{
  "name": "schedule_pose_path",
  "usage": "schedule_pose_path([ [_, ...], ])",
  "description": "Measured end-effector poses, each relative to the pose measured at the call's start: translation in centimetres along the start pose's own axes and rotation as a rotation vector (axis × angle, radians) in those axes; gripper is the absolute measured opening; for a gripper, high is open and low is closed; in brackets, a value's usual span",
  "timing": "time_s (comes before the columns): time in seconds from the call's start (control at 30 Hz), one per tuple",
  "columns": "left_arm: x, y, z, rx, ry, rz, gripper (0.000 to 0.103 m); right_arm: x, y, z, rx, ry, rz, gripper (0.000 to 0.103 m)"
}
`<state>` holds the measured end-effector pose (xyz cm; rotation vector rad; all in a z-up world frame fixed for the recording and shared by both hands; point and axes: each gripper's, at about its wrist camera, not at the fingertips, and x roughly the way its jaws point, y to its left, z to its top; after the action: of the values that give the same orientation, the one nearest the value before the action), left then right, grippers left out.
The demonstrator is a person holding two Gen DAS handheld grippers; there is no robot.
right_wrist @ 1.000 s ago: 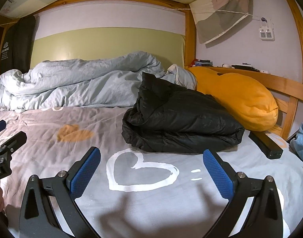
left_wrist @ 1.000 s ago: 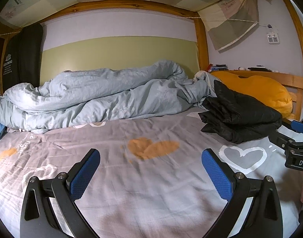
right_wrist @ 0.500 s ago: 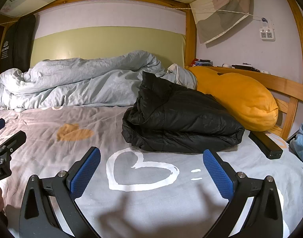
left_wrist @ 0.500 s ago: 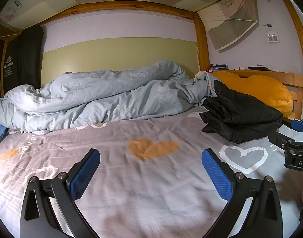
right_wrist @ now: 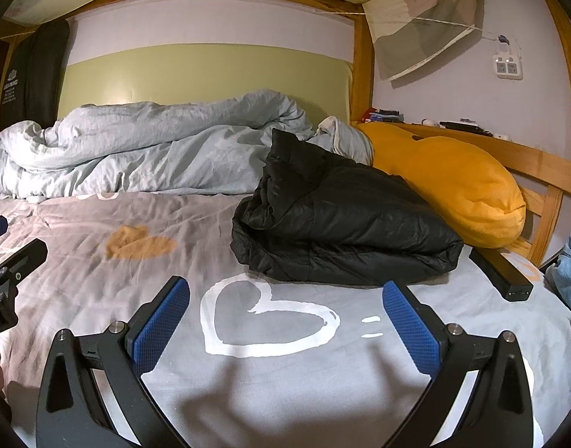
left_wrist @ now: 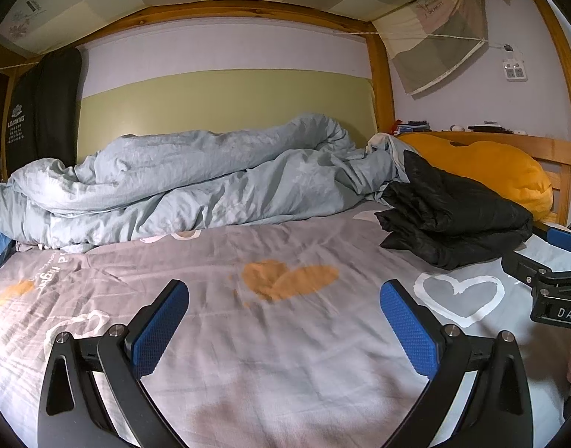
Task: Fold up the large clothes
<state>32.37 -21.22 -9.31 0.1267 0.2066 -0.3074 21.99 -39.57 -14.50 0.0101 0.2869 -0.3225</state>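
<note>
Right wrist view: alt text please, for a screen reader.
A folded black puffer jacket lies on a grey heart-print bedsheet, just beyond the open, empty right gripper. Behind it are a rumpled pale blue duvet and an orange pillow.

Folded jacket [right_wrist: 341,231] on bed [right_wrist: 285,373], right of centre. Duvet [right_wrist: 143,153] heaped behind, along headboard. Pillow [right_wrist: 457,186] right of jacket, against side rail. Power bank [right_wrist: 500,274] just before pillow, beside jacket's right edge.

Black jacket [right_wrist: 341,231], grey heart-print sheet [right_wrist: 278,366], pale-blue duvet [left_wrist: 196,183], orange pillow [right_wrist: 457,190].
</note>
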Motion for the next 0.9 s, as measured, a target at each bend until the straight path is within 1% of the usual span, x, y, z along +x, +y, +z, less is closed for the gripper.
schedule_pose_path([
  [0.13,0.04,0.14,0.06,0.004,-0.002,-0.001,0.103,-0.01,0.03,0.02,-0.003,-0.001,-0.001,0.103],
  [0.33,0.22,0.38,-0.03,-0.02,0.012,-0.006,0.103,-0.04,0.08,0.02,-0.002,0.001,0.0,0.103],
  [0.9,0.2,0.23,-0.02,-0.015,0.009,-0.008,0.103,0.42,-0.08,-0.13,-0.022,0.007,0.007,0.103],
])
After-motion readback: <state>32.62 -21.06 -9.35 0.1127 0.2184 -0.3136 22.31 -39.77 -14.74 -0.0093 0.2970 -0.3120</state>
